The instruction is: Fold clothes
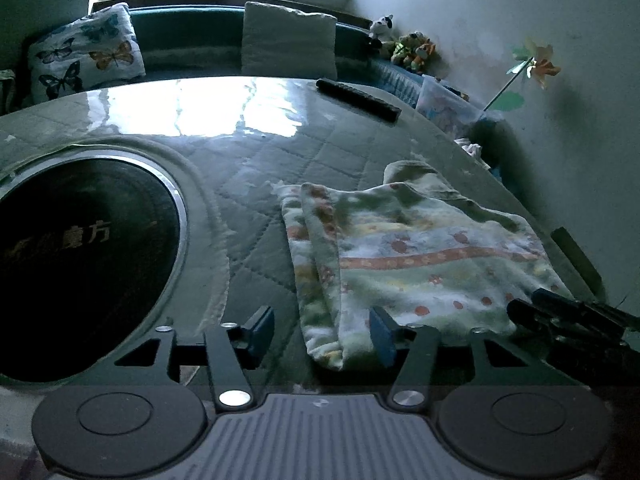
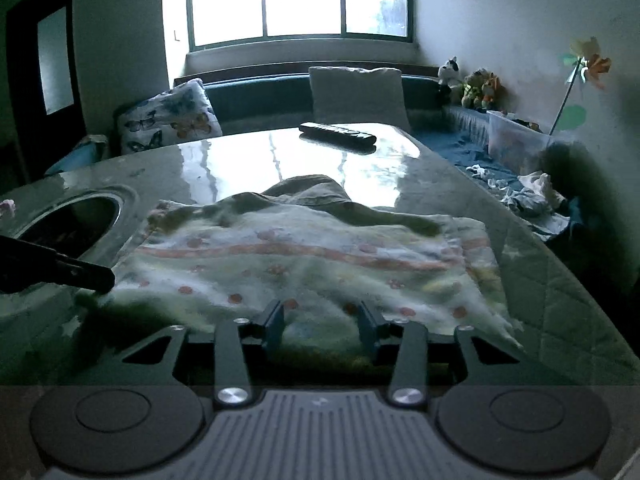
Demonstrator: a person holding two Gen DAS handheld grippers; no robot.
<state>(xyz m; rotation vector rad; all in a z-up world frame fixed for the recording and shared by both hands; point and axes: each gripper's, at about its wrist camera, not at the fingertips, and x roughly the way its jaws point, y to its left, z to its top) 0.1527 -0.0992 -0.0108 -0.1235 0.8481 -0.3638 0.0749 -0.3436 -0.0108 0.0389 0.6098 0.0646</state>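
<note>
A patterned cloth (image 1: 420, 256) with pale stripes and orange dots lies partly folded on the glossy quilted table (image 1: 256, 184). My left gripper (image 1: 322, 334) is open at the cloth's near left corner, its right finger against the folded edge. The right gripper's tip shows in this view (image 1: 560, 316) at the cloth's near right edge. In the right wrist view the cloth (image 2: 304, 252) spreads across the table, and my right gripper (image 2: 322, 326) is open over its near edge. The left gripper's tip (image 2: 72, 274) shows at the cloth's left edge.
A round black inset (image 1: 80, 268) sits in the table at the left. A remote control (image 2: 338, 133) lies at the far side. A sofa holds a butterfly cushion (image 2: 168, 120) and a plain cushion (image 2: 356, 92). A plastic bin (image 2: 516, 140) and loose clothes (image 2: 528, 192) lie at the right.
</note>
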